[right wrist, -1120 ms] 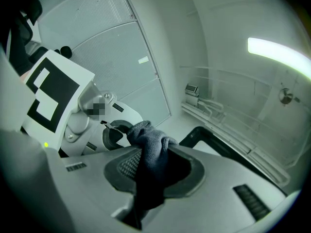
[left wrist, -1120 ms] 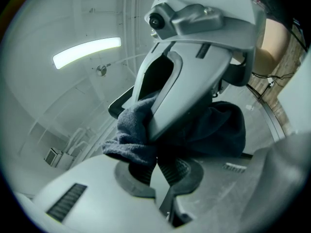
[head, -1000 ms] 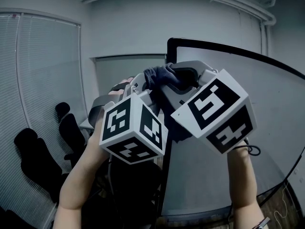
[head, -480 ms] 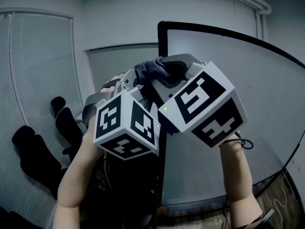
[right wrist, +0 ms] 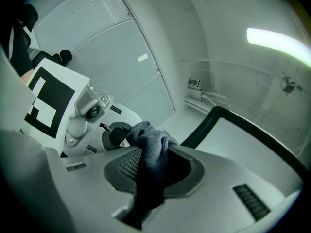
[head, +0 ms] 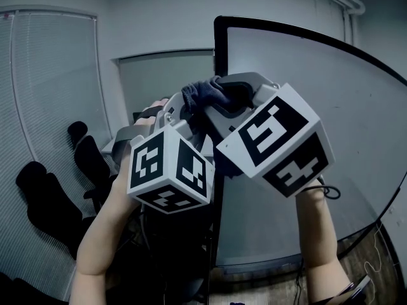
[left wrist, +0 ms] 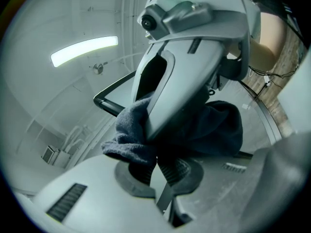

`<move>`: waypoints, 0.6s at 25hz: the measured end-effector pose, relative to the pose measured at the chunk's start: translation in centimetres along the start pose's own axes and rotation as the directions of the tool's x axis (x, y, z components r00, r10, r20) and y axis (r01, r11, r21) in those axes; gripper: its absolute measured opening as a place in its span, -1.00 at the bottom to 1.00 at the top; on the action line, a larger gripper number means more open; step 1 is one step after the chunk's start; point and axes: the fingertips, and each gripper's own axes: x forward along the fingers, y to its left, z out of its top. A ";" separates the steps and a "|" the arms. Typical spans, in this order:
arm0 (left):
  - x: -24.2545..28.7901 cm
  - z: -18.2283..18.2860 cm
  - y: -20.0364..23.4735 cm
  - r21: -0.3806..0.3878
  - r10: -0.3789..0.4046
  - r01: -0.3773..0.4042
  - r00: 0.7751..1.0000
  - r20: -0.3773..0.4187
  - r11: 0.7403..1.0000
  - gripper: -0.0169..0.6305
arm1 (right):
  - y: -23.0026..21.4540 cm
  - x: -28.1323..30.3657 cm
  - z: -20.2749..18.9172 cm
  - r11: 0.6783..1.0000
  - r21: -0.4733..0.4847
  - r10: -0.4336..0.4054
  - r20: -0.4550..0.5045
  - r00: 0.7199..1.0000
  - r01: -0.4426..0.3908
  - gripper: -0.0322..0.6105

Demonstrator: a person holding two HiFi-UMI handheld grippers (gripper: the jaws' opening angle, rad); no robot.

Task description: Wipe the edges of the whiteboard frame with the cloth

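The whiteboard's black frame (head: 218,49) stands upright, its top left corner just above both grippers. A dark grey cloth (head: 202,94) is bunched between the two grippers, right beside the frame's left edge. My right gripper (head: 236,95) is shut on the cloth (right wrist: 148,149), which fills the space between its pads and hangs down. My left gripper (head: 181,108) faces it from the left, its jaws closed on the cloth's lower fold (left wrist: 133,140). The frame corner (right wrist: 206,123) shows just beyond the right jaws. The fingertips are hidden in the head view.
Dark office chairs (head: 86,161) stand at the lower left in front of closed window blinds (head: 51,94). A black cable (head: 329,192) loops by the right forearm. A ceiling light strip (left wrist: 85,50) glows overhead. The white board surface (head: 318,94) stretches away to the right.
Both grippers have stayed together on the cloth at the frame's left edge. They have sunk slightly relative to the top corner and shifted a little left in view.
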 end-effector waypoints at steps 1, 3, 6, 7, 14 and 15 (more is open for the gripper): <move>0.0 -0.1 -0.3 -0.001 -0.001 0.001 1.000 0.000 1.000 -0.90 | 0.2 0.0 -0.2 1.000 0.001 0.003 -0.001 1.000 -0.003 -0.60; 0.0 -0.3 -0.8 0.000 -0.004 0.004 1.000 -0.002 1.000 -0.90 | 0.5 0.1 -0.6 1.000 0.008 0.010 -0.004 1.000 -0.010 -0.60; 0.2 -0.5 -1.3 0.007 -0.007 0.007 1.000 -0.008 1.000 -0.90 | 0.8 0.2 -1.1 0.999 0.026 0.019 -0.005 1.000 -0.019 -0.60; 0.2 -0.6 -1.4 0.011 -0.007 0.007 1.000 -0.009 1.000 -0.90 | 0.8 0.2 -1.2 0.999 0.032 0.021 -0.003 1.000 -0.021 -0.60; -0.3 -1.1 -1.8 0.014 0.004 -0.004 1.000 -0.011 1.000 -0.90 | 1.6 0.3 -1.3 0.999 0.043 0.023 0.008 1.000 -0.024 -0.60; -0.3 -1.2 -2.0 0.014 0.008 -0.008 1.000 -0.012 1.000 -0.90 | 1.7 0.3 -1.4 0.999 0.047 0.024 0.011 1.000 -0.024 -0.60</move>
